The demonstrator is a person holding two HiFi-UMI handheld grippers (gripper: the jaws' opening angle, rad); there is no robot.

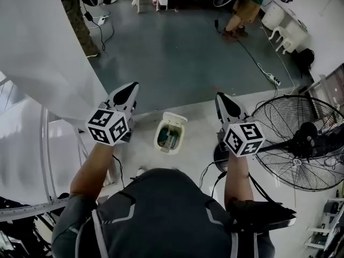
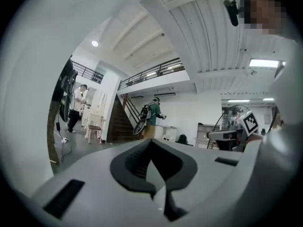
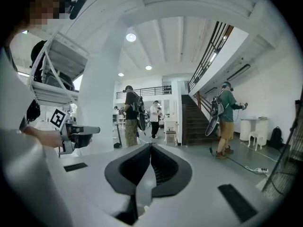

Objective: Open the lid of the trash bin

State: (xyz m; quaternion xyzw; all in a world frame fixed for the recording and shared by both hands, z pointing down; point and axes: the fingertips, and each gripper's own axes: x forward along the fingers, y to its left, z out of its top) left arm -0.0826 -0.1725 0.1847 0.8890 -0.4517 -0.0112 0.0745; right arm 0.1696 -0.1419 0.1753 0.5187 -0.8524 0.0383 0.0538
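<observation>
In the head view a small white trash bin [image 1: 171,135] stands on the floor between my two arms. Its lid [image 1: 176,117] is tipped up at the far side, and the contents show inside. My left gripper [image 1: 129,90] hovers to the bin's left, my right gripper [image 1: 222,98] to its right. Both are held above it, apart from it, and point away from me. Neither gripper view shows the bin; both look level across the room. The left gripper [image 2: 151,141] and the right gripper [image 3: 150,145] have their jaws closed together, with nothing between them.
A big floor fan [image 1: 301,144] stands close on the right. A wide white column [image 1: 48,52] rises on the left. A power strip [image 1: 273,80] and its cable lie on the grey floor ahead. A person [image 1: 243,9] stands far ahead near white stools [image 1: 285,30].
</observation>
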